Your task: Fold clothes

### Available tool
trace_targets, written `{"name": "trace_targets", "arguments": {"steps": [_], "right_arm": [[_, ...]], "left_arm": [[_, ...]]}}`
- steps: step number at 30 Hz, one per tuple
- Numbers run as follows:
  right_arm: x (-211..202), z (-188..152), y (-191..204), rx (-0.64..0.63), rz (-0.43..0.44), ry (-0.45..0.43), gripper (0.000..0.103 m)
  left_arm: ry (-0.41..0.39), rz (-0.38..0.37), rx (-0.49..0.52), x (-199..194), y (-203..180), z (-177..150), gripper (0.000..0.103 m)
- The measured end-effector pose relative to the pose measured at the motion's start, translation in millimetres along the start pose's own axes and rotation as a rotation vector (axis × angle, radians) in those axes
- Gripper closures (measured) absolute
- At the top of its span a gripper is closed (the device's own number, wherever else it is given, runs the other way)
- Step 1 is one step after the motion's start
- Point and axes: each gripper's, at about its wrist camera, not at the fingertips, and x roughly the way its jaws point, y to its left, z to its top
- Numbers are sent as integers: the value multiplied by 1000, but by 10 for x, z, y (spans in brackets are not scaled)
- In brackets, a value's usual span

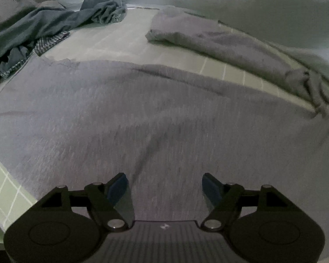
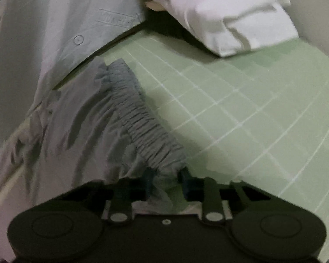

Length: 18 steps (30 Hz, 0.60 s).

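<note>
The grey garment (image 1: pixel 155 118) lies spread over a green gridded mat (image 1: pixel 111 43), filling the near half of the left wrist view; its far edge runs left to right across the mat, with a bare strip of mat beyond it. The left gripper (image 1: pixel 164 186) hangs above the cloth with its jaws wide apart and nothing between them. In the right wrist view the right gripper (image 2: pixel 166 175) has its jaws drawn in on the gathered elastic waistband (image 2: pixel 138 118) at the garment's edge, though the blur makes the exact pinch hard to judge. Open mat spreads to the right of it. Around the mat lie one dark blue heap (image 1: pixel 54 24) far left, one folded grey piece (image 1: pixel 208 39) far right and one white folded bundle (image 2: pixel 230 22).
</note>
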Motion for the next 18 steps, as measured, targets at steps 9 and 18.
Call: {"name": "trace_targets", "arguments": {"steps": [9, 18], "right_arm": [[-114, 55, -464, 3, -85, -14, 91], [-261, 82, -918, 58, -216, -27, 90]], "left_arm": [[20, 43, 19, -13, -131, -115, 13], [51, -28, 28, -138, -206, -300, 12]]}}
